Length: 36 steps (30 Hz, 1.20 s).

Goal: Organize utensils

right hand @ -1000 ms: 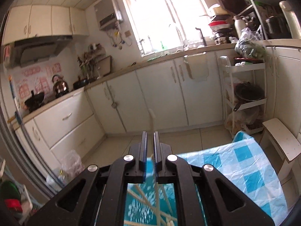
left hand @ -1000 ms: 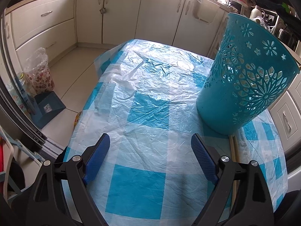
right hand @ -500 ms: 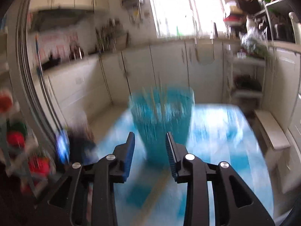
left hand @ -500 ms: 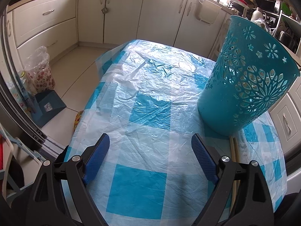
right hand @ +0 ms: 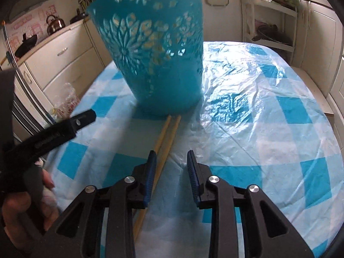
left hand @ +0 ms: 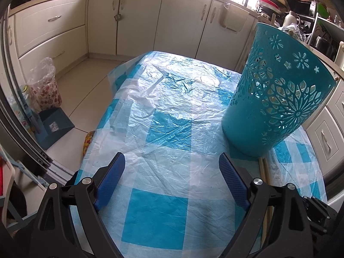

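Observation:
A teal cut-out basket (left hand: 277, 99) stands on the checked table, also in the right wrist view (right hand: 154, 49); sticks show inside it through the holes. Two wooden chopsticks (right hand: 166, 133) lie side by side on the cloth, tips at the basket's base; a strip of them shows in the left wrist view (left hand: 263, 172). My right gripper (right hand: 172, 161) is open and empty, low over the table, its left finger beside the chopsticks. My left gripper (left hand: 172, 165) is wide open and empty over bare cloth, left of the basket; it also appears in the right wrist view (right hand: 64, 126).
The table (left hand: 163, 219) wears a blue-and-white checked cloth under clear plastic. Cream cabinets (left hand: 137, 19) run around the room. A bagged floral bin (left hand: 45, 90) and a blue dustpan (left hand: 53, 126) stand on the floor at left. A white shelf rack (right hand: 273, 21) stands beyond the table.
My right gripper has opened, pulled back from above the basket and dropped low over the table beside the chopsticks. My left gripper stays open, shifted only slightly.

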Tool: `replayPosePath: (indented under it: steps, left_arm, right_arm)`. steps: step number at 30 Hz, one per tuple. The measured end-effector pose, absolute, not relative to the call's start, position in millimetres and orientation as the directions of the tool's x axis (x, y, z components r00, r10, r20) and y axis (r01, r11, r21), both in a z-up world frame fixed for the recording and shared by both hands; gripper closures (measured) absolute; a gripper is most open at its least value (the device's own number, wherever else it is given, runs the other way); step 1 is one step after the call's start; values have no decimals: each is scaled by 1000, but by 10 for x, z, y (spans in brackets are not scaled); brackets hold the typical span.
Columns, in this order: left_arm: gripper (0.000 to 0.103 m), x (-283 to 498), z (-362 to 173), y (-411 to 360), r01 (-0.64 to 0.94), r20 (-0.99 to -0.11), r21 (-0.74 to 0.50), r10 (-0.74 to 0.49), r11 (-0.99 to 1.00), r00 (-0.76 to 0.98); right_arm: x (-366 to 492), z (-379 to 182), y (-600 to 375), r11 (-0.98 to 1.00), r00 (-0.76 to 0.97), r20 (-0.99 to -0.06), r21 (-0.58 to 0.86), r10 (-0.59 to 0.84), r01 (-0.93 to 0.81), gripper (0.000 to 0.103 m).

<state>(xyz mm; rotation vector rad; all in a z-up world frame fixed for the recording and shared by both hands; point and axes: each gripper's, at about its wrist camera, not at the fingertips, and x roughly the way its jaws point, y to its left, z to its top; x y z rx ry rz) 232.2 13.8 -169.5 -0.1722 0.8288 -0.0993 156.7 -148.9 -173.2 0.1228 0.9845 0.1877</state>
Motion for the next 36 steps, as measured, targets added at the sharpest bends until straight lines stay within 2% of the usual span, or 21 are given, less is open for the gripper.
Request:
replayPosePath:
  steps: [4,7,11,16,20,26,28,29,31,33,36]
  left_arm:
    - [18,2321,-1696,135,22,-723,-189,-154,982,673]
    - [18,2322,-1704,134,21,-724,-188,-153,982,672]
    - [18,2352,-1712,46,40,-751,-159,-147,986,643]
    - [18,2344,-1722,-332,176,-782,-137,-216,975,585]
    - [19,2347,-1736,-720,257,-797,-80,-217,963,564]
    - [42,2417,-1803,-1065,305,-817,11,-167,952,552]
    - [60,2427,-1789,-1097,314,-812,10,-176,949,556]
    - [66,2431,-1780,-1103,319,-811,12,-178,948,558]
    - [91,2434,-1768,-1101,329,-810,6,-188,944,555]
    - [96,2433,-1758,-1053,332,-814,-7,-198,943,547]
    - [97,2408,-1754,-856,311,-819,-50,-218,949,531]
  right_arm:
    - [1525,-1717,-1525,980,531,-824,160,199,-119,88]
    - [1462,-1697,-1564,978,511,-836,133,197,-159,93]
    - [1331,-1696,-1683,976,494,-846,125,200,-181,94]
    - [1229,-1707,-1904,968,486,-837,221,252,-121,94]
    - [1215,-1705,-1972,960,488,-828,257,276,-107,94]
    - [1192,-1693,-1987,957,496,-819,268,289,-115,94]
    - [1198,-1697,-1992,957,499,-817,265,289,-120,94]
    - [1199,-1696,-1994,957,500,-817,263,288,-122,94]
    - [1202,-1694,-1989,959,505,-815,257,283,-123,94]
    - [1212,-1694,-1993,960,513,-812,254,278,-117,92]
    - [1256,-1687,-2005,960,523,-806,260,276,-105,77]
